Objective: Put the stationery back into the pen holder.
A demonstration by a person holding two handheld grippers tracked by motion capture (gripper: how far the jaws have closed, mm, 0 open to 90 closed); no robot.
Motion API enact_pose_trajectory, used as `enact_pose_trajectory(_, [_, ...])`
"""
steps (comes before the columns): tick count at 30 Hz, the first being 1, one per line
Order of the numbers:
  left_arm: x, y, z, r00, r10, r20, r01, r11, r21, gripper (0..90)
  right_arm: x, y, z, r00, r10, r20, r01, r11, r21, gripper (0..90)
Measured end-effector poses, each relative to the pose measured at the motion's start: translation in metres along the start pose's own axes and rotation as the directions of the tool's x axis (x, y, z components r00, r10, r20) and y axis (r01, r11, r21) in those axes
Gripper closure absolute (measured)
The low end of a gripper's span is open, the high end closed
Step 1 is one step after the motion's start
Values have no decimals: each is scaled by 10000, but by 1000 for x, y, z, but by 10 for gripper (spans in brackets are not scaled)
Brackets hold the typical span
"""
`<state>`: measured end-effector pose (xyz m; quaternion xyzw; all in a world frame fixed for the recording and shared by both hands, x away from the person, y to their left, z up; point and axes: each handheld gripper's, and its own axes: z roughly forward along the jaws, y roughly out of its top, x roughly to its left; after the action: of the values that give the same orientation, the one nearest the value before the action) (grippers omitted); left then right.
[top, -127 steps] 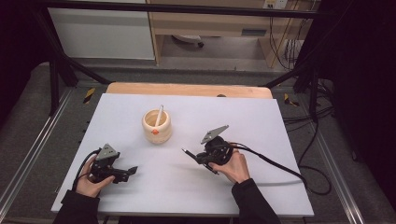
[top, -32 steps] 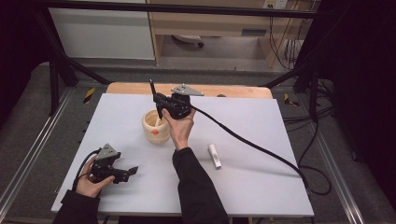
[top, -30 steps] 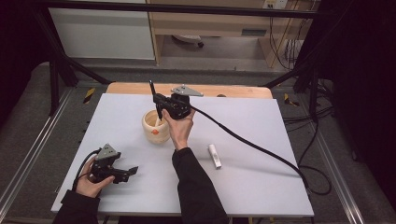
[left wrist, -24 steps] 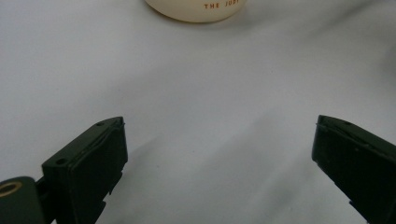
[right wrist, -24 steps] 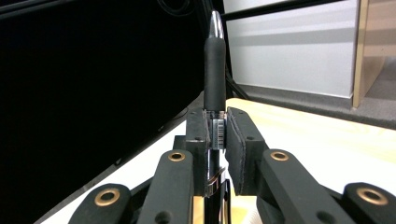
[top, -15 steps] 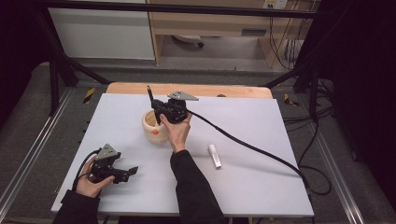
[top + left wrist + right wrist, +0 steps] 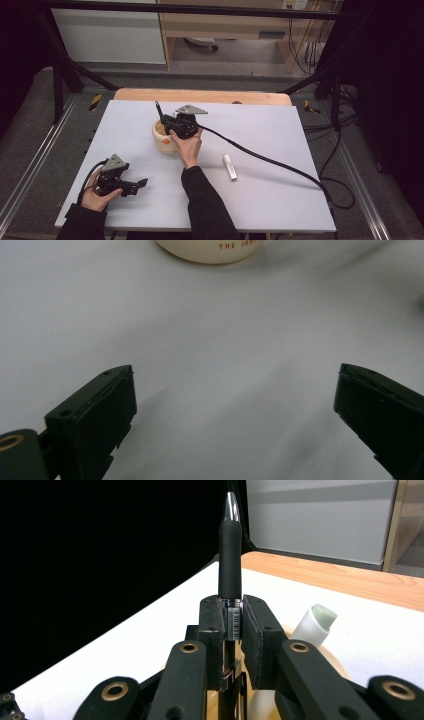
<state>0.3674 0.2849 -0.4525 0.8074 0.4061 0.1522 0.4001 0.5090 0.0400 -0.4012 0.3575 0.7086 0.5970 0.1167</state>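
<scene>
A cream cup (image 7: 162,138) stands left of the table's middle. My right gripper (image 7: 168,123) hangs right over it, shut on a black pen (image 7: 158,111) that points up and slightly left. In the right gripper view the jaws pinch the pen (image 7: 229,555) near its lower part, and a white tube (image 7: 313,622) leans inside the cup beside them. My left gripper (image 7: 138,184) rests open near the front left of the table. Bare table lies between its jaws (image 7: 235,405), with the cup's base (image 7: 210,247) farther ahead.
A second white tube (image 7: 229,166) lies on the white table top (image 7: 280,130) to the right of my right forearm. The right gripper's black cable (image 7: 280,165) trails across the table to its right edge. A wooden strip (image 7: 200,96) runs along the far edge.
The right gripper left the table's right part, where a white tube now lies, and came over the cup with the pen. Over the last second it sank slightly leftward.
</scene>
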Motion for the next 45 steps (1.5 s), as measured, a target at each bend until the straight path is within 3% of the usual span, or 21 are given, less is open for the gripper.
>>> enact_pose_trajectory(9, [0,0,0,10000,10,2,-10,10000,8,37,-1,-6,0,10000,-32,-79,34,9996,296,786])
enact_pose_trajectory(18, [0,0,0,10000,32,-3,-32,10000,46,36,4,1,-12,9986,-479,-229,487,9981,366,661])
enact_pose_trajectory(22, [0,0,0,10000,22,9,-22,10000,39,36,8,10,-23,9968,-726,-319,742,9958,533,545])
enact_pose_trajectory(32, [0,0,1,10000,27,1,-27,9999,117,37,4,28,-59,9968,-687,-420,740,9872,1416,189])
enact_pose_trajectory(40, [0,0,1,10000,-12,-11,12,9999,128,36,-6,28,-88,9975,-583,-403,646,9820,1777,66])
enact_pose_trajectory(45, [1,0,1,10000,-49,2,49,9999,123,36,-14,23,-105,9981,-580,-206,612,9704,2337,41])
